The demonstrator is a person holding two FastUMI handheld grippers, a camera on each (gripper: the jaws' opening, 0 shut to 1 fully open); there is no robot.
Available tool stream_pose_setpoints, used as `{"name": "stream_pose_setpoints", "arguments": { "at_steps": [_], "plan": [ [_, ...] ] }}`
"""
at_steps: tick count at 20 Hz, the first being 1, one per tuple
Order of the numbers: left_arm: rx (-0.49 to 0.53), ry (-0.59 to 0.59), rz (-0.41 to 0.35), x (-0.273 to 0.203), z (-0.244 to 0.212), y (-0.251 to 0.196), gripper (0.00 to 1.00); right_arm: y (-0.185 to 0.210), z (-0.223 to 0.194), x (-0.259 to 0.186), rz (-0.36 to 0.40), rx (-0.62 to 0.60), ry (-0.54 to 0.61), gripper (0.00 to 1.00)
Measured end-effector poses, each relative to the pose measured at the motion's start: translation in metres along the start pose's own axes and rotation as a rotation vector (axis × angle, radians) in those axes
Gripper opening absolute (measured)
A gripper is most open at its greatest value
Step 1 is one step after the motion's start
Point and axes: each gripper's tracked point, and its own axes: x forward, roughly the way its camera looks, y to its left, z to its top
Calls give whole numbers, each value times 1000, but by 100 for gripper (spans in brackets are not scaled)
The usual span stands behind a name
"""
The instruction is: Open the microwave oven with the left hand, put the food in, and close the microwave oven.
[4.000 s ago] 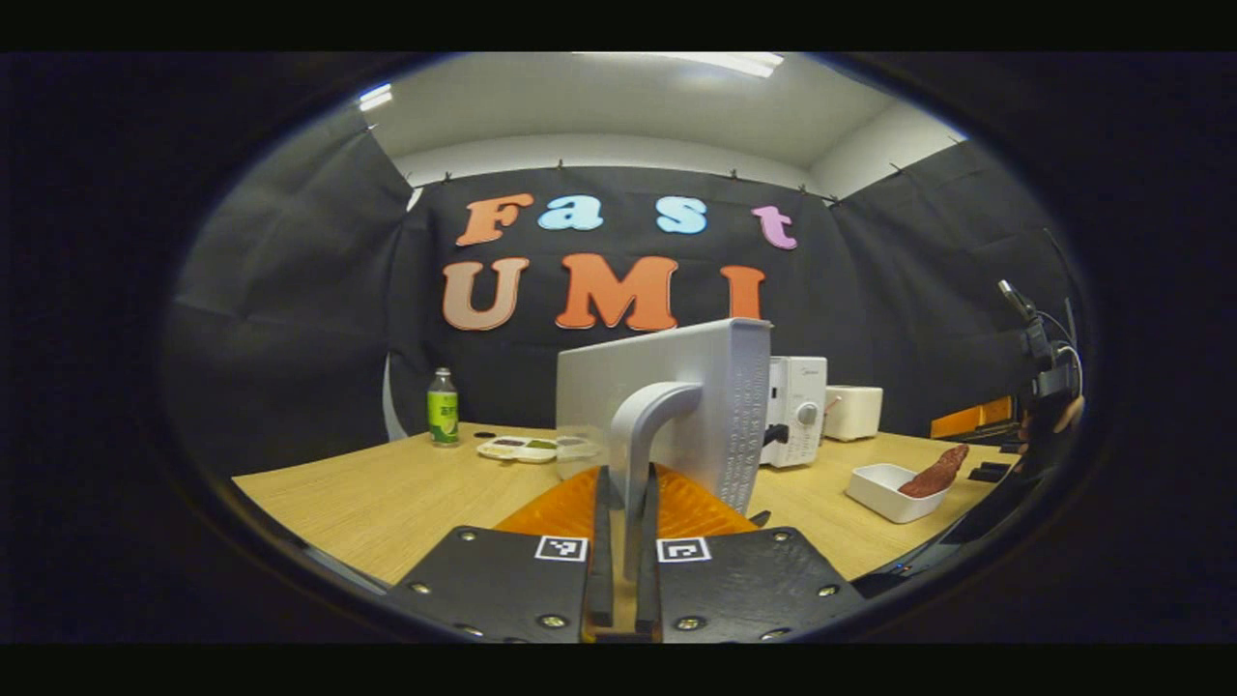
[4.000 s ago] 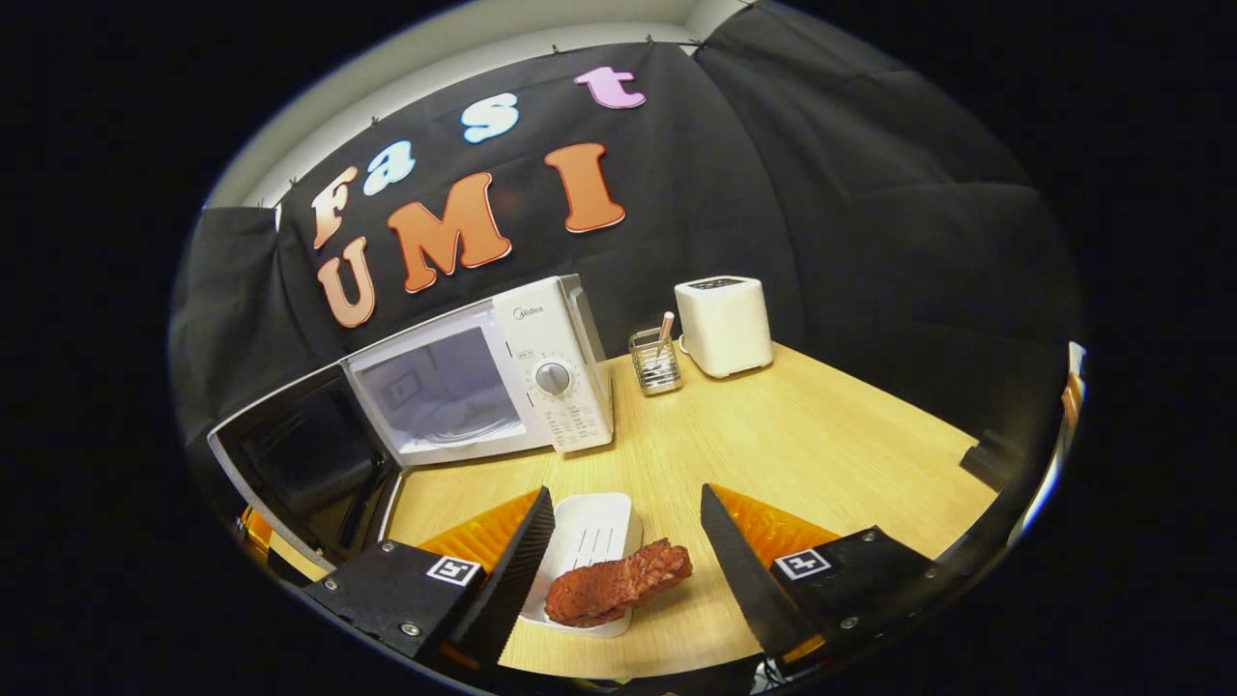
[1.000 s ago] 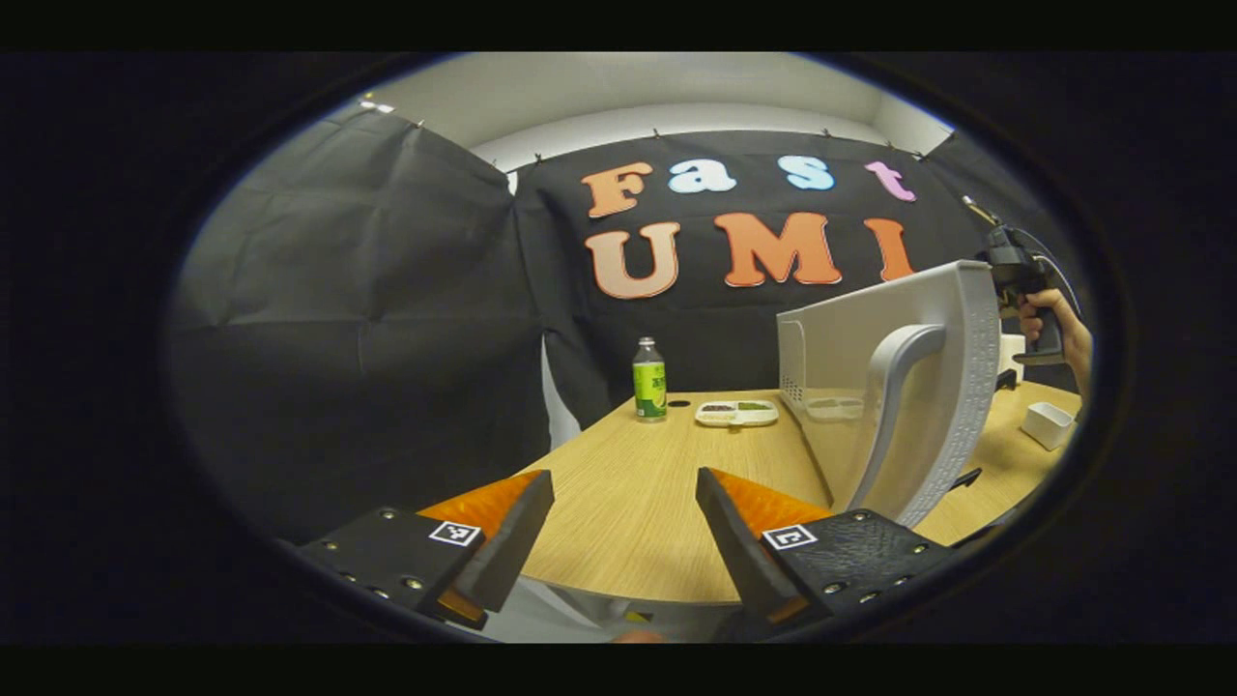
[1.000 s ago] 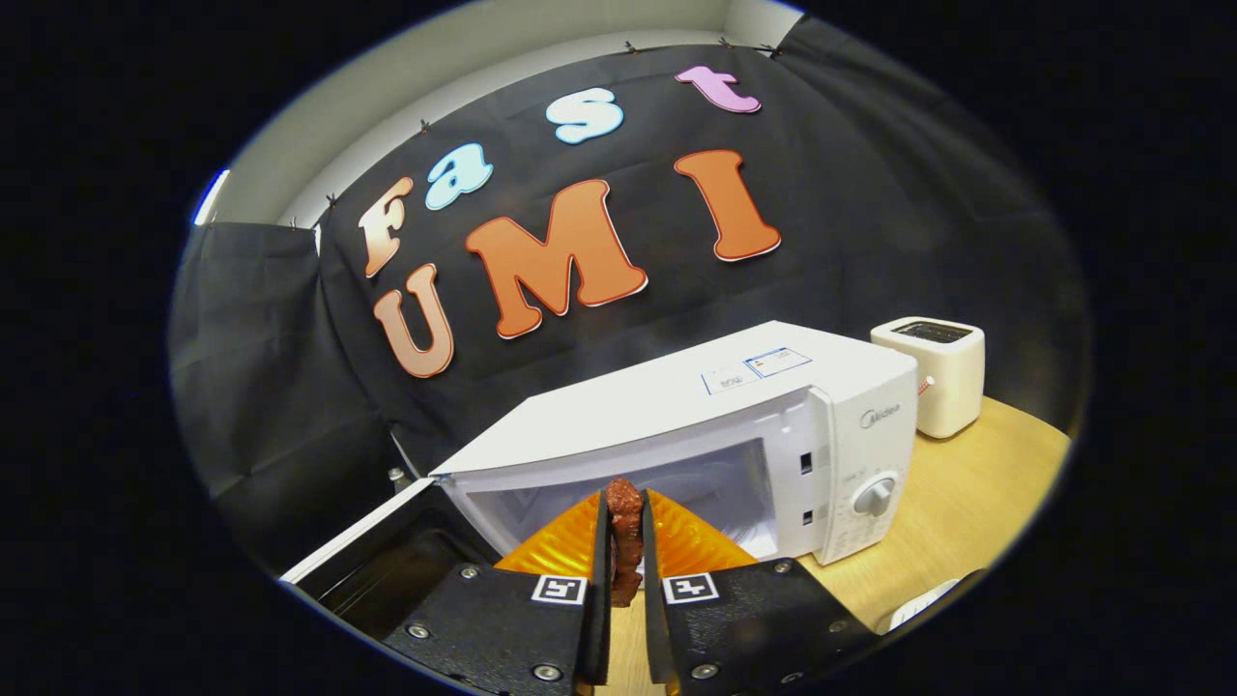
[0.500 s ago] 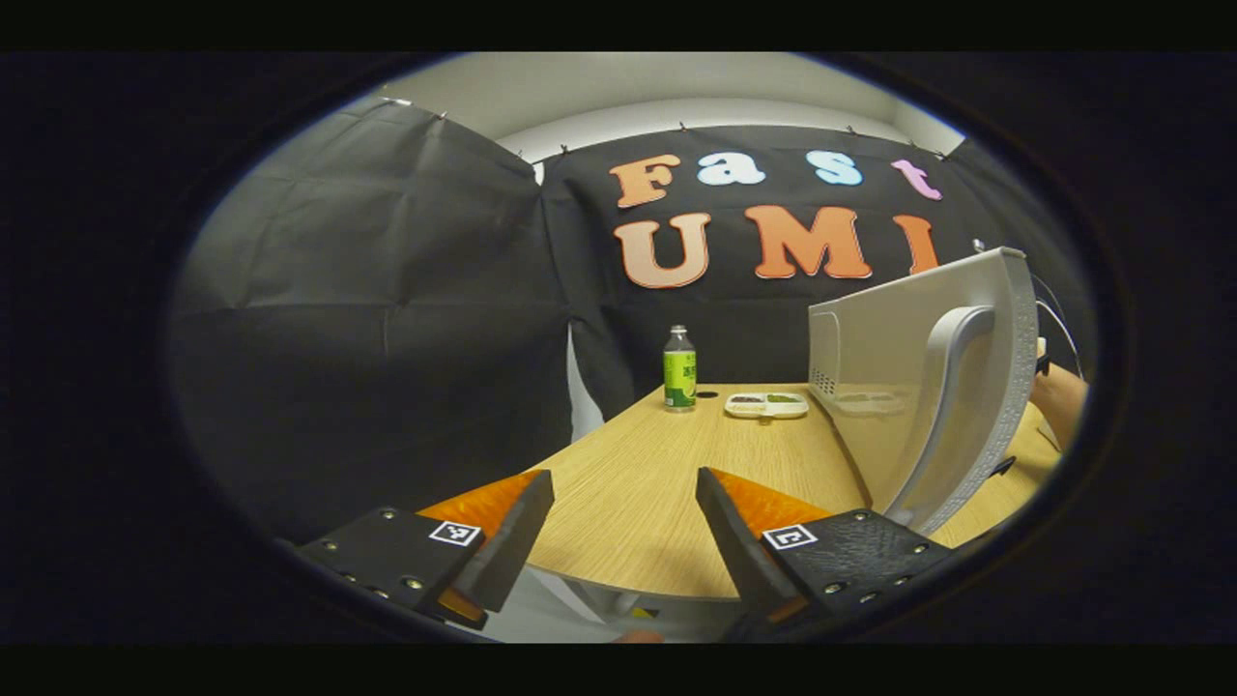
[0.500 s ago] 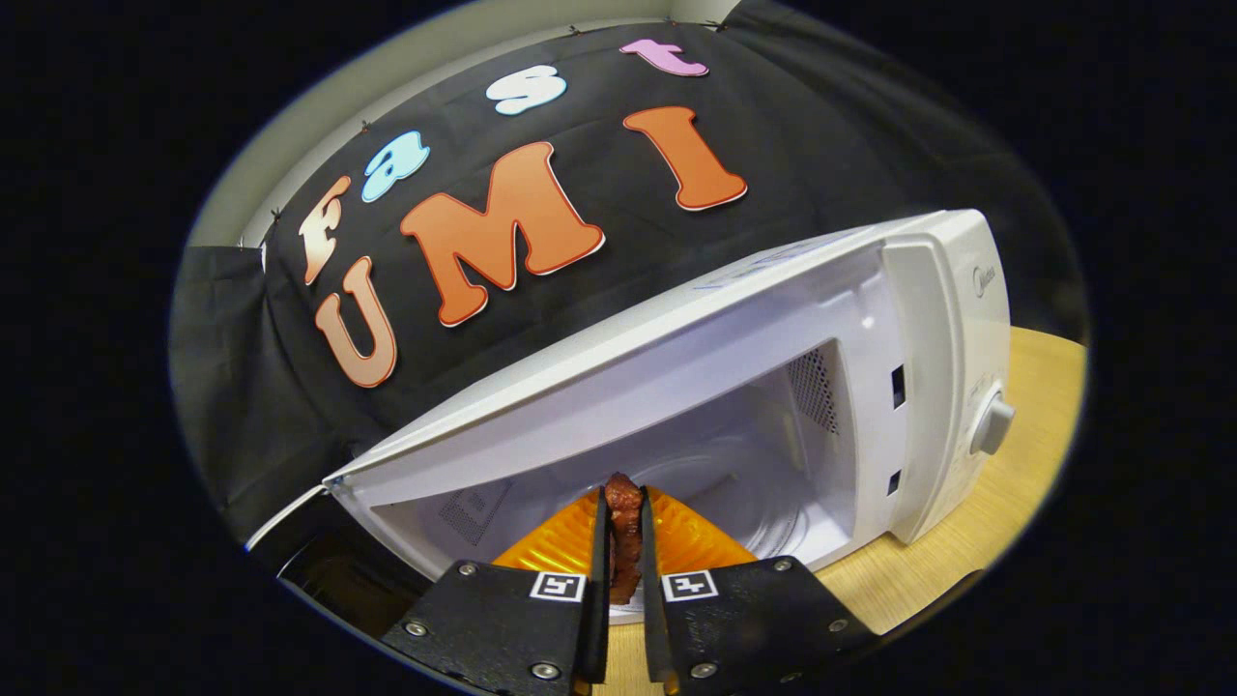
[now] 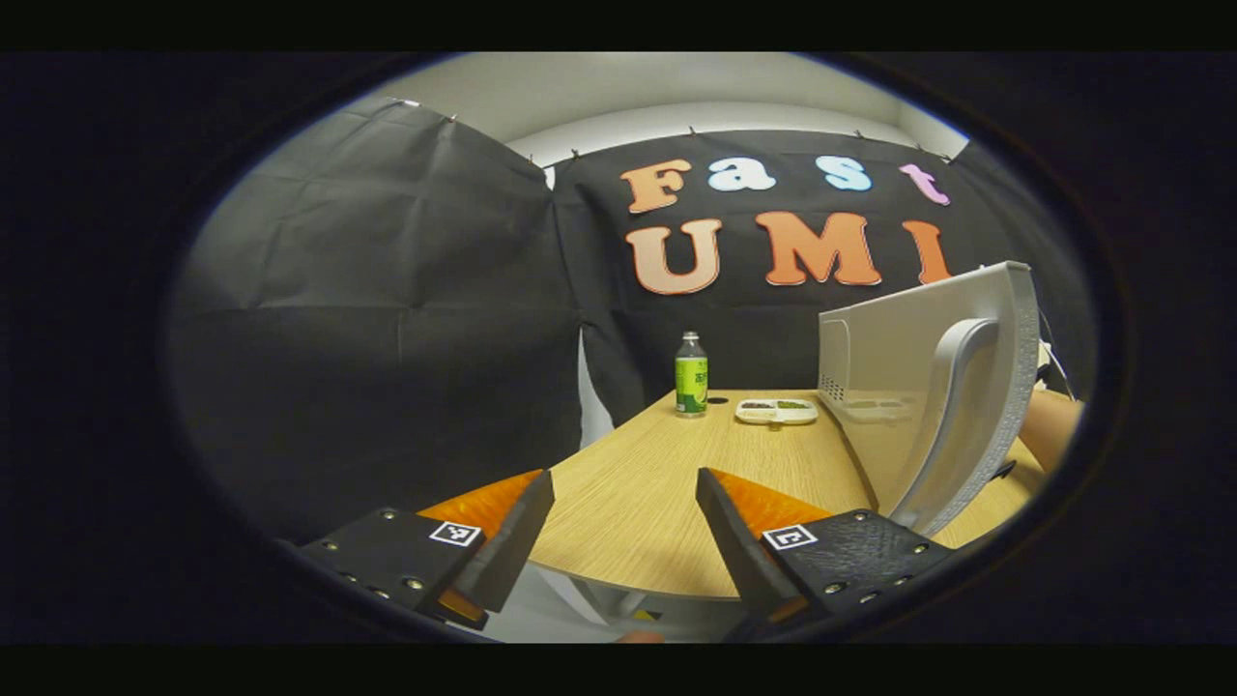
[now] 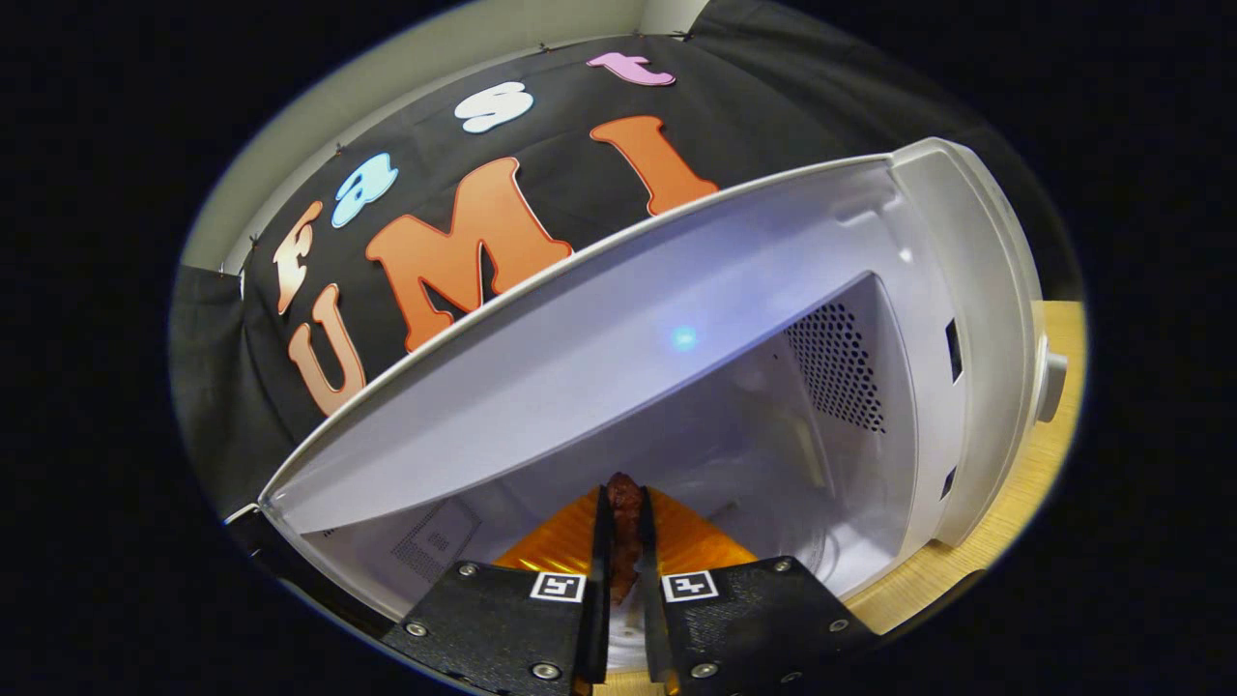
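Food [image 8: 623, 532], a dark reddish-brown, rough-surfaced strip, stands upright pinched between both fingers of the right gripper [image 8: 624, 570], inside the mouth of the white microwave [image 8: 773, 406]. Left gripper [image 7: 623, 527] gapes wide, holding nothing, beside the swung-out door [image 7: 928, 387] over the table [image 7: 657, 474].

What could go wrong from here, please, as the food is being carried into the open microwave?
The right tongs pinch the meat by a thin edge, upright; it might slip or land off the turntable when released. They sit low under the cavity's top wall, so lifting on the way out could knock the microwave. The left tongs hang open beside the open door, close to its handle; a stray move could swing the door toward the person's arm.
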Motion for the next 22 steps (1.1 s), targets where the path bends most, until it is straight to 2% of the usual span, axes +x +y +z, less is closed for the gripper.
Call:
{"name": "stream_pose_setpoints", "arguments": {
  "at_steps": [2,5,6,8,10,11,12,15,17,22],
  "plan": [
    [-24,9,-16,-2,1,-4,92,-10,0,5,-25,-58,0,15],
    [-34,-5,-26,0,8,-8,89,-29,-2,5,-85,-125,28,25],
    [-36,-7,-28,-1,12,-11,92,-34,-4,3,-90,-138,47,28],
    [-30,-20,-44,-5,17,-18,89,-36,-6,-1,-86,-159,75,34],
    [-41,-11,-73,-3,18,-29,89,-50,-2,-6,-131,-230,84,41],
    [-53,5,-91,-2,16,-35,89,-55,-4,-10,-133,-267,96,40],
    [-64,21,-106,0,16,-39,89,-59,-6,-17,-127,-302,119,55],
    [-86,22,-148,2,29,-53,92,-57,-2,-41,-74,-348,140,69],
    [-84,15,-164,-1,36,-62,92,-56,13,-59,-52,-391,110,75],
    [-76,5,-221,-9,48,-89,89,-56,47,-113,32,-455,71,78]
  ]
}}
